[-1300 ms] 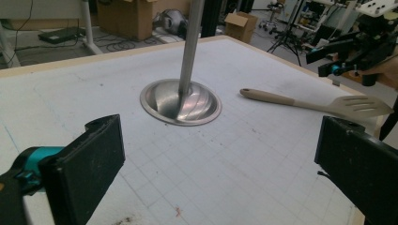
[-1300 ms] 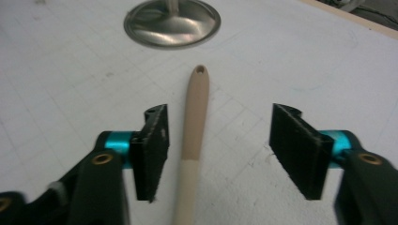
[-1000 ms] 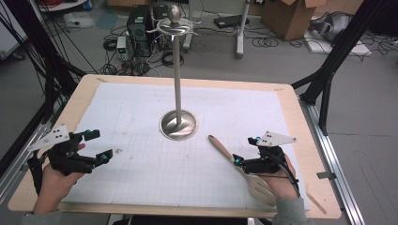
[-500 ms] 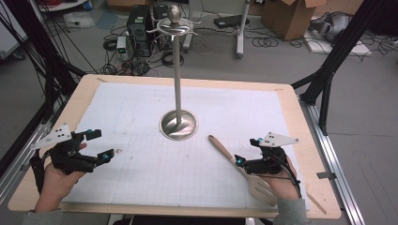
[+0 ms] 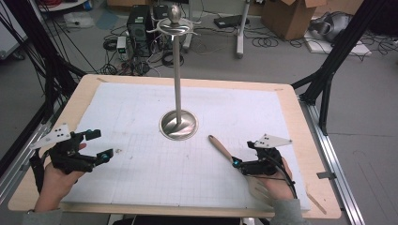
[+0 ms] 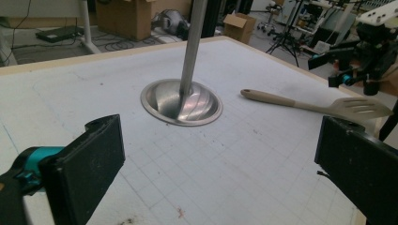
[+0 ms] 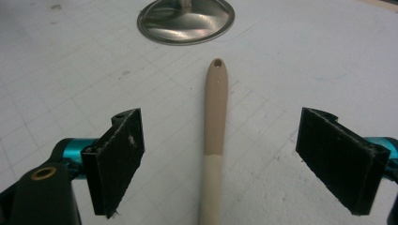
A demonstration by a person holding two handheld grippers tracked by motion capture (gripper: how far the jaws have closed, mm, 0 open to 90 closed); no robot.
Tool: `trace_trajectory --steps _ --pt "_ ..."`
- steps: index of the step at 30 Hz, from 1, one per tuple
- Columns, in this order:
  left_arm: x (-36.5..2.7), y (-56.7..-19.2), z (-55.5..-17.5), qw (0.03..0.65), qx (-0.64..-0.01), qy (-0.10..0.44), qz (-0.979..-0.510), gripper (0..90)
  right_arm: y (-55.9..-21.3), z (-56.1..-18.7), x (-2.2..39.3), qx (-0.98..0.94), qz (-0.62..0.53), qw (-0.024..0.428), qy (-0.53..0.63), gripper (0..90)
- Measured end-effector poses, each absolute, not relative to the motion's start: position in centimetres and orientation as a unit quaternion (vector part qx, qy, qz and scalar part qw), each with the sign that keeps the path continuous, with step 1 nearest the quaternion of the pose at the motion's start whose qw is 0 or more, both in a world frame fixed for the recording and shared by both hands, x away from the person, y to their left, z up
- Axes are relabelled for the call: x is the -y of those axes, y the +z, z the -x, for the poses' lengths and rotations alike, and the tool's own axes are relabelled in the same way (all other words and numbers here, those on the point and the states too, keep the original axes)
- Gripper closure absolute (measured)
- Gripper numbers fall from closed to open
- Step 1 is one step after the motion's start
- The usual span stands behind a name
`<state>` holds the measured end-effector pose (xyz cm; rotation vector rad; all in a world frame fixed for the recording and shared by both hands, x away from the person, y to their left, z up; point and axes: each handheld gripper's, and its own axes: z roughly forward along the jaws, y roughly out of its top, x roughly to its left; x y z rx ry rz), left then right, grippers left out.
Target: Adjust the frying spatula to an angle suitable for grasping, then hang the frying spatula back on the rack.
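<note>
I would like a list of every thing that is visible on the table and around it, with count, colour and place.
Spatula: one, beige, on the mat right of centre, handle between the right gripper's open jaws.
Stand: one, silver, round base mid-mat, tall pole with hooks on top.
Mat: one, white gridded, covering the table.
Table: one, light wood.
Cardboard boxes: brown, on the floor behind.
Left gripper: black, open, at left.
Right gripper: black, open, at right.

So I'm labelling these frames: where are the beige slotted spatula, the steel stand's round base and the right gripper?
beige slotted spatula [image 7: 216,112], right gripper view, handle.
steel stand's round base [image 5: 179,124], high view, dished plate.
right gripper [image 5: 234,162], high view, between fingertips.
</note>
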<state>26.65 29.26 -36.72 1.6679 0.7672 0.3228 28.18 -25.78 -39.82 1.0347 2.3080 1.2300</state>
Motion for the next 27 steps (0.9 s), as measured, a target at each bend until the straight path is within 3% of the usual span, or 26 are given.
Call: trace_trajectory --steps 27 --pt "-28.9 -36.8 -26.8 0.594 -0.329 0.138 -0.721 2.4 -42.6 -28.2 24.7 -0.816 -0.388 0.159 0.398 14.9"
